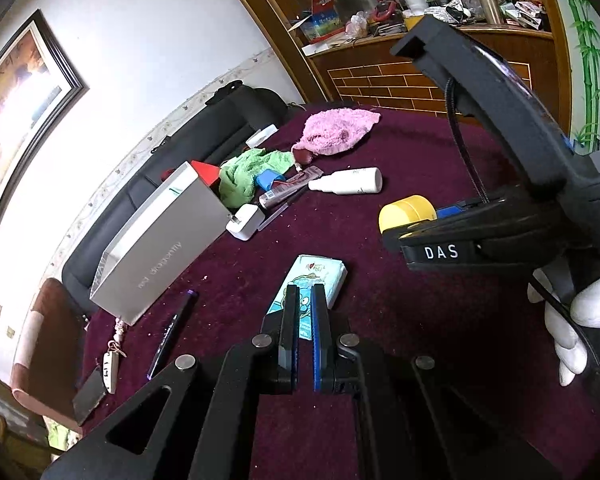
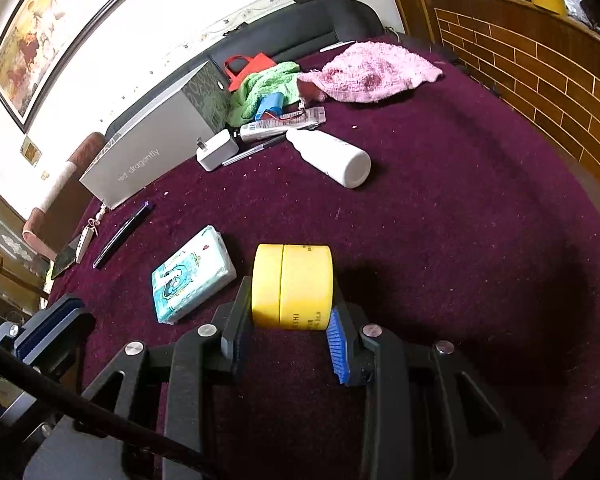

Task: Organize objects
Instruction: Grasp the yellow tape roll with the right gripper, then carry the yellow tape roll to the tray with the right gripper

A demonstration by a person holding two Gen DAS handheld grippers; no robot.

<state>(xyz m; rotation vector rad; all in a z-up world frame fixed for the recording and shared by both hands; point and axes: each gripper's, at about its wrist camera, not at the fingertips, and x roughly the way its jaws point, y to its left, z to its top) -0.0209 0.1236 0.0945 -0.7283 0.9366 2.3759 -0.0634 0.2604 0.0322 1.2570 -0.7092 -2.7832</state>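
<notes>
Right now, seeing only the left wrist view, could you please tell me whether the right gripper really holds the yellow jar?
Observer: Yes, the right gripper has both pads pressed on the yellow jar.
Operator: Is the tissue pack caught in my left gripper?
Observer: No, it lies on the table, apart from that shut gripper.
Operator: What is the red thing behind the box?
Observer: A red bag with handles, beside the green cloth.
</notes>
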